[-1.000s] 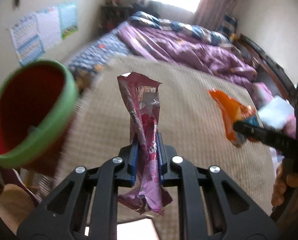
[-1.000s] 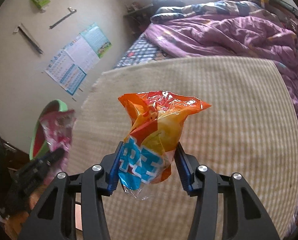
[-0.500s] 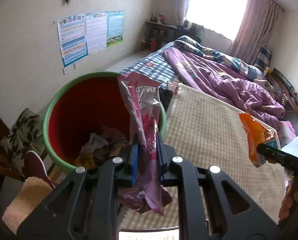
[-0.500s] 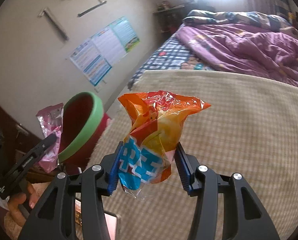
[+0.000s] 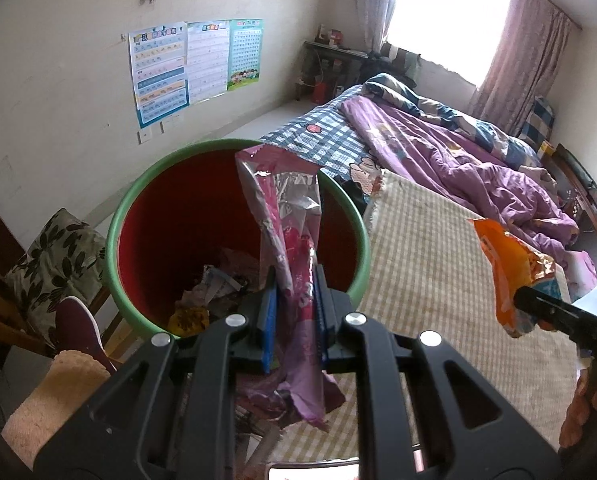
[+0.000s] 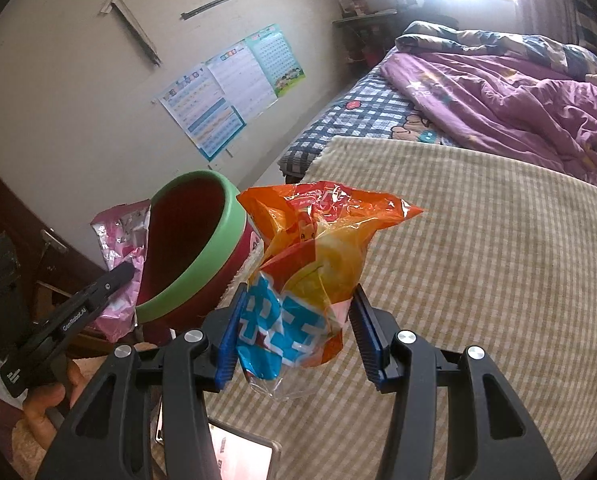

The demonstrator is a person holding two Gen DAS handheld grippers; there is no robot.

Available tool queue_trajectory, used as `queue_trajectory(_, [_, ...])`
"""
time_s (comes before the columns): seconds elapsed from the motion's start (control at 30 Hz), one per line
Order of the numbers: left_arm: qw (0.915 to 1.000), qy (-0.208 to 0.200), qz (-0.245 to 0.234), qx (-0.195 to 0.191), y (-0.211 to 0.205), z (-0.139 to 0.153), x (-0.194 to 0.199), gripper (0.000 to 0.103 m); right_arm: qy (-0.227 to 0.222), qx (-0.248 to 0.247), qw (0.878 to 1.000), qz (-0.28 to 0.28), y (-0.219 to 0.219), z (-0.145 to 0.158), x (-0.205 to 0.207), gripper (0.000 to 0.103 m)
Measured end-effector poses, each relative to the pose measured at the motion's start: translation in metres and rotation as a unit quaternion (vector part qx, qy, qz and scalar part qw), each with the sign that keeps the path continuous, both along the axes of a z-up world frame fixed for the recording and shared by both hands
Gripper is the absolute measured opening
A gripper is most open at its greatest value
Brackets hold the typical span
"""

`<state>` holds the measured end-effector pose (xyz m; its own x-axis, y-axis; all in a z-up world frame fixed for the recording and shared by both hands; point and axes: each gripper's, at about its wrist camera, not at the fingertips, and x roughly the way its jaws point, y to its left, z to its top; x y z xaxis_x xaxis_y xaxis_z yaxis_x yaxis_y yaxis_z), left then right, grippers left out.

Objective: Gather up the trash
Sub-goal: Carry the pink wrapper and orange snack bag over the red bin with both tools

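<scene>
A: Left tool [image 5: 294, 324] — state?

B: Clenched on a crumpled pink and silver foil wrapper [image 5: 288, 248]. Blue pads nip it near its lower third; top flares open upward, tail hangs below the fingers. Wrapper sits in front of the mouth of a red plastic bin with a green rim [image 5: 118, 236].

A: Bin contents?

B: Paper scraps and crumpled waste at the bottom. Bin stands off the left edge of the bed, beside a chair with a leaf-print cushion [image 5: 54, 256].

A: Right tool [image 6: 298, 332]?

B: Grasping an orange, yellow and blue plastic snack bag [image 6: 318, 264]. Pads press its sides with the jaws held partly apart by the bag's bulk. Bag upright, crinkled top spread wide. It hangs over the beige checked mat [image 6: 498, 280] covering the near end of the bed, close to that mat's left edge, to the right of the bin.

A: Cross-check between views?

B: From the right wrist view, the left tool and pink wrapper show at far left, on the far side of the bin rim, a hand [image 6: 46, 404] gripping the handle. From the left wrist view, the orange bag shows at the right edge.

A: Rest of bed?

B: Purple quilt [image 5: 458, 160] bunched toward the far end, near the window.
</scene>
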<state>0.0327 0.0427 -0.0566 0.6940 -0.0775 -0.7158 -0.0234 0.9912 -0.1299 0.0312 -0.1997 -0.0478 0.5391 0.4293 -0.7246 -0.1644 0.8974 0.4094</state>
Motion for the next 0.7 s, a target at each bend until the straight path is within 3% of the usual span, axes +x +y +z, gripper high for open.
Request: queue_trajectory(0.7, [1.0, 0.005, 0.005, -0.002, 0.019, -0.008, 0.012, 0.015, 0.005, -0.006, 1.0, 0.013, 0.033, -0.004, 0.007, 0.048])
